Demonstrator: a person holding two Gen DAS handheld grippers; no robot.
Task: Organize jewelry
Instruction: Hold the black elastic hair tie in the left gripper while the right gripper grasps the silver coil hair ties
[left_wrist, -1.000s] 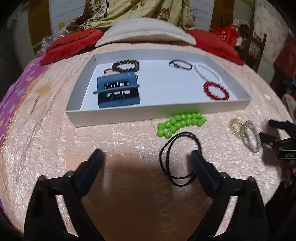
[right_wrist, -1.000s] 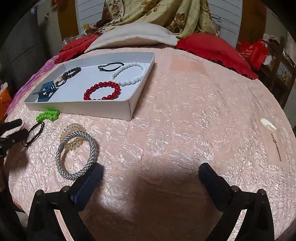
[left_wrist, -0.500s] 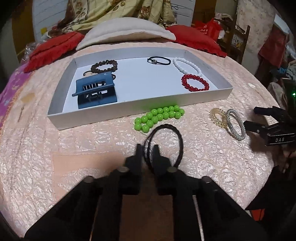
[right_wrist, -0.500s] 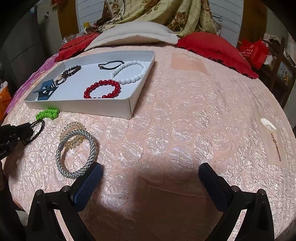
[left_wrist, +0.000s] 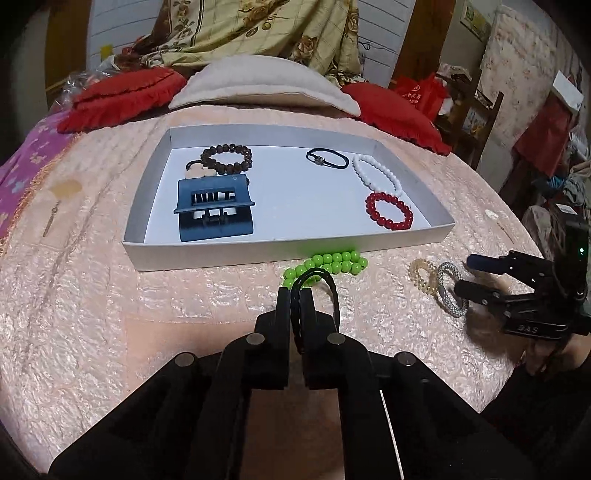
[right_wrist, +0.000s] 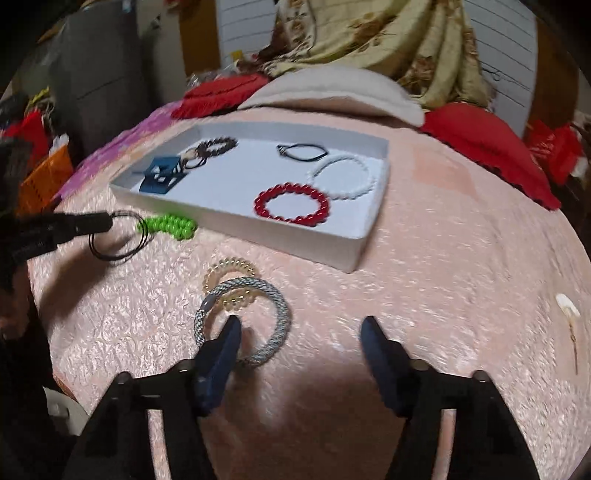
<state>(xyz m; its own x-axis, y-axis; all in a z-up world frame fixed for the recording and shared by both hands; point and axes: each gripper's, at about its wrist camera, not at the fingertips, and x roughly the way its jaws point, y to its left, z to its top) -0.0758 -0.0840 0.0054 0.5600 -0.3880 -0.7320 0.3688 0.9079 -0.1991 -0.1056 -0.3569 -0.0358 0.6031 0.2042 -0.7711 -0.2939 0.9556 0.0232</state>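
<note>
Black hair tie (left_wrist: 316, 291) is pinched in your left claw (left_wrist: 295, 295); your right claw (right_wrist: 299, 325), closing with nothing gripped yet, may slip off the silver bracelet (right_wrist: 243, 319).

"DAS" on right gripper (left_wrist: 476, 274)

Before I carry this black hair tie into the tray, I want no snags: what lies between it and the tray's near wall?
The green bead bracelet lies between the black hair tie and the white tray; the left wrist view shows it.
</note>
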